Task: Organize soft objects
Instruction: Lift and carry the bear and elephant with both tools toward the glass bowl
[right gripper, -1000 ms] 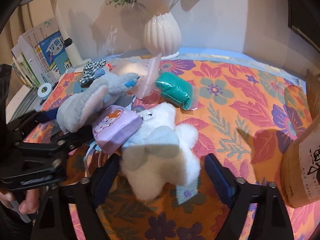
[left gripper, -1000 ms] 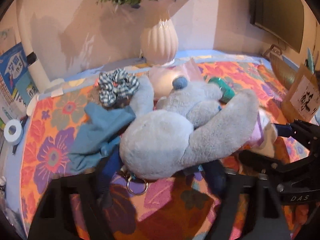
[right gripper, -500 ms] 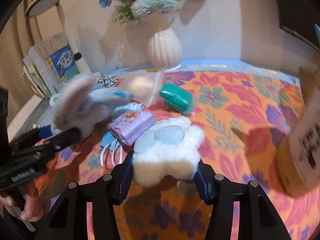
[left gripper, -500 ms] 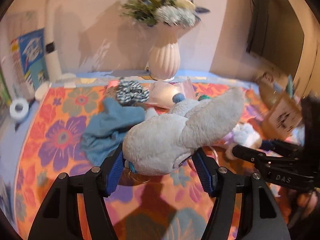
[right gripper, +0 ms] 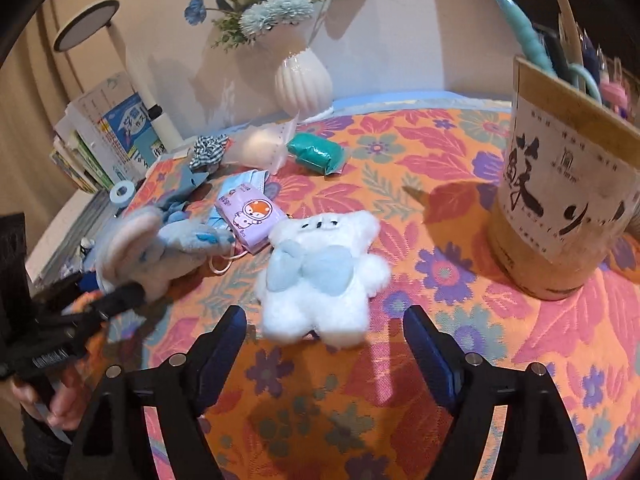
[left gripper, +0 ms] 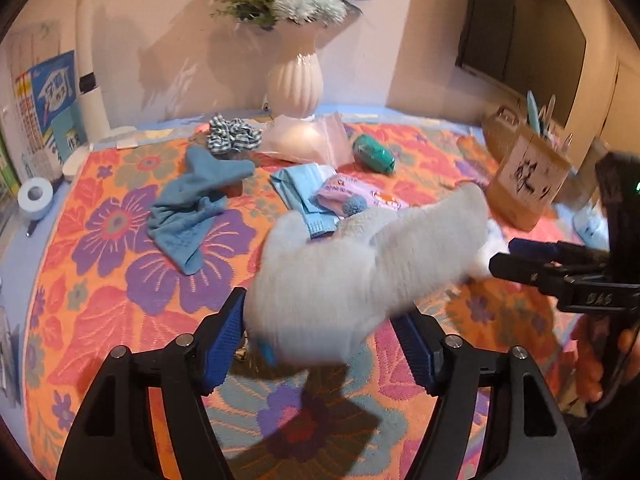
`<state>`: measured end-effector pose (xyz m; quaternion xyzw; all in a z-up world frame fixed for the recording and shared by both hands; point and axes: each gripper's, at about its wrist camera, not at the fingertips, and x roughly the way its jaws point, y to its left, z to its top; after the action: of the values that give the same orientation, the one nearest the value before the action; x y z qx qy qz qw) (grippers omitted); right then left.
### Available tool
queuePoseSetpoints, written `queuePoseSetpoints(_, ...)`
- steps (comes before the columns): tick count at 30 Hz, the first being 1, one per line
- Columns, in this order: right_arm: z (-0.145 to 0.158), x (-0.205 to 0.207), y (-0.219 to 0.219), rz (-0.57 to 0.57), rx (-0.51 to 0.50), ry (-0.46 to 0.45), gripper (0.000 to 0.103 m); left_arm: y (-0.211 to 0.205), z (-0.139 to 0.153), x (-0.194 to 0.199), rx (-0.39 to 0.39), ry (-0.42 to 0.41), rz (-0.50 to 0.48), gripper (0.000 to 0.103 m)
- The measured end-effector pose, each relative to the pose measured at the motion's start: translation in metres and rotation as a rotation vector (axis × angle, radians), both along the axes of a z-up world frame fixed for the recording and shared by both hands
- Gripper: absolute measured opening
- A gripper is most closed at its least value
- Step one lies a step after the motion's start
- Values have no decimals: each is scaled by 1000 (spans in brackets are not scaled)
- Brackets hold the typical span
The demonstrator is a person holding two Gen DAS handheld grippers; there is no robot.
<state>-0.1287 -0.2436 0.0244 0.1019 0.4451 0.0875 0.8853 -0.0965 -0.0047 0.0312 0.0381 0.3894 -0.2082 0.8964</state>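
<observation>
A grey plush toy sits blurred between the pads of my left gripper. The jaws are opening and the toy looks loose in them, its long ears pointing right. In the right wrist view the same grey plush toy lies at the left beside my left gripper. A white plush toy with a pale blue bow lies flat on the flowered cloth. It is just ahead of my right gripper, whose jaws are opening wide with no pad touching it.
A blue cloth, checked scrunchie, face mask, purple tissue pack, green packet and zip bag lie behind. A white vase stands at the back. A pen holder stands right. Books and a tape roll are left.
Half a second ago each gripper was shut on its plush toy and drew it out of the pile. Now both pairs of jaws stand wider; the white toy lies free.
</observation>
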Motion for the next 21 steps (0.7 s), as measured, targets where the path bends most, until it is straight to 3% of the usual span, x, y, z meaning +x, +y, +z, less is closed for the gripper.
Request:
queuePoseSetpoints(2, -3, 2, -1, -2, 14, 17, 80, -3, -2, 3, 6, 17, 2, 81)
queuePoseSetpoints(5, -7, 9, 2, 1, 38, 41, 80, -9, -5, 4, 21, 23, -7, 82)
queuePoseSetpoints(11, -11, 25, 21, 9, -12, 53, 81, -14, -13, -2, 45, 59, -14, 86)
queuePoseSetpoints(15, -14, 37, 24, -36, -12, 63, 82, -13, -14, 4, -11, 113, 14, 87)
queuePoseSetpoints(16, -14, 38, 24, -42, -12, 56, 78, -13, -14, 5, -25, 115, 23, 86)
queuePoseSetpoints(17, -14, 38, 24, -48, -23, 51, 63, -13, -14, 6, -34, 110, 31, 84)
queuePoseSetpoints(18, -14, 38, 25, -55, -47, 45, 54, -15, -14, 4, -28, 95, 36, 72)
queuePoseSetpoints(19, -14, 37, 25, -49, -74, 42, 53, -16, -14, 3, -15, 85, 36, 66)
queuePoseSetpoints(21, -12, 34, 24, -37, -70, 32, 51, -20, -14, 2, 1, 71, 36, 65)
